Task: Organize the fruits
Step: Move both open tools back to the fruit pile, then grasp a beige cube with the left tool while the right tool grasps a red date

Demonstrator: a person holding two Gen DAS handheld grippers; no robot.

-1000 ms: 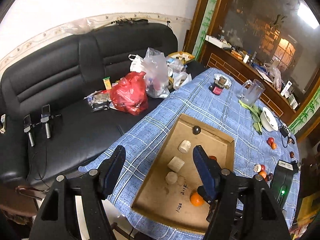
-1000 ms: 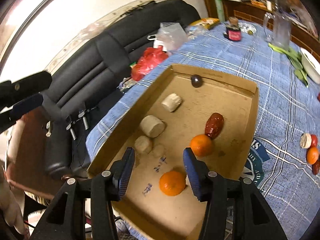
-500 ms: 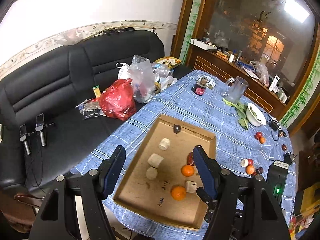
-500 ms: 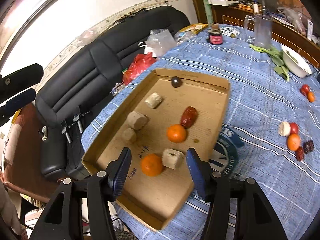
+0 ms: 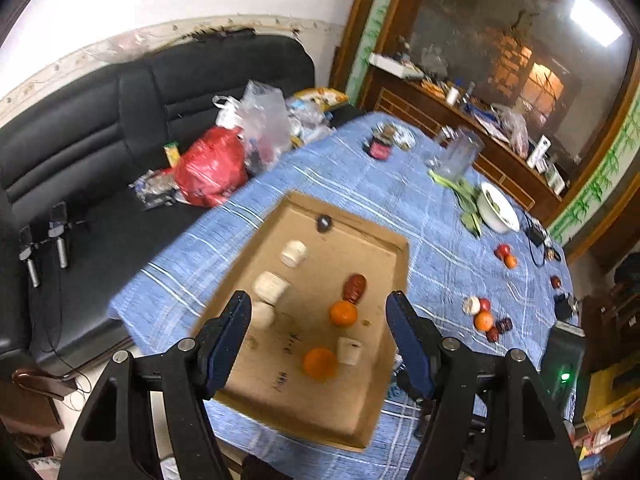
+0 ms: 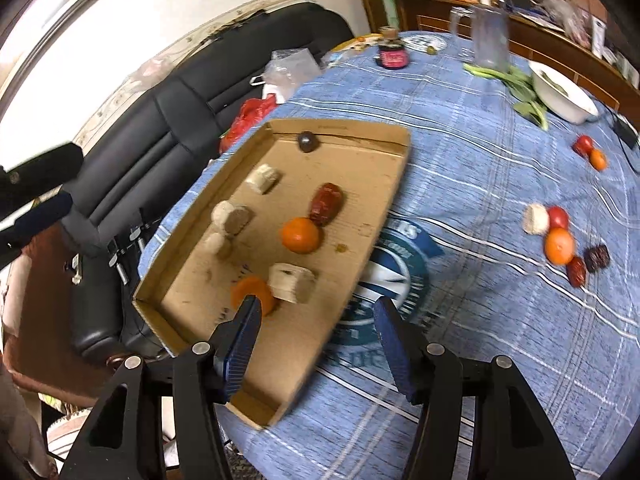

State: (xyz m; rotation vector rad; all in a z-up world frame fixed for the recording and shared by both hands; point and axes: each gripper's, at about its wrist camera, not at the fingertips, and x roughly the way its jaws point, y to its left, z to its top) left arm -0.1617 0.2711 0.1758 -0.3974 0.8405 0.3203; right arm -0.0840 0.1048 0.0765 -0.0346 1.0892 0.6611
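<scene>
A shallow cardboard tray (image 5: 396,264) (image 6: 394,184) lies on the blue checked tablecloth (image 6: 460,184). It holds two oranges (image 5: 343,313) (image 6: 300,235), a red date (image 6: 326,204), a dark round fruit (image 6: 308,142) and several beige chunks (image 6: 290,282). My left gripper (image 5: 320,340) hovers open above the tray's near half, holding nothing. Over the tray's near right rim, my right gripper (image 6: 318,336) is also open and empty. Loose fruit lies right of the tray: an orange (image 6: 559,245), a red fruit (image 6: 558,217), a beige chunk (image 6: 535,219) and dates (image 6: 577,271).
Farther back on the table stand a white bowl (image 6: 564,94), green leaves (image 6: 520,84), a glass mug (image 6: 490,44) and a dark jar (image 6: 393,54). A black sofa (image 5: 100,128) with plastic bags (image 5: 212,166) borders the table's left side. A black device with a green light (image 5: 564,376) sits at the near right.
Both grippers have pulled back from the tray, which now looks smaller. The right jaws widened, and a beige chunk now lies beside the near orange. The right view swung toward the open tablecloth.
</scene>
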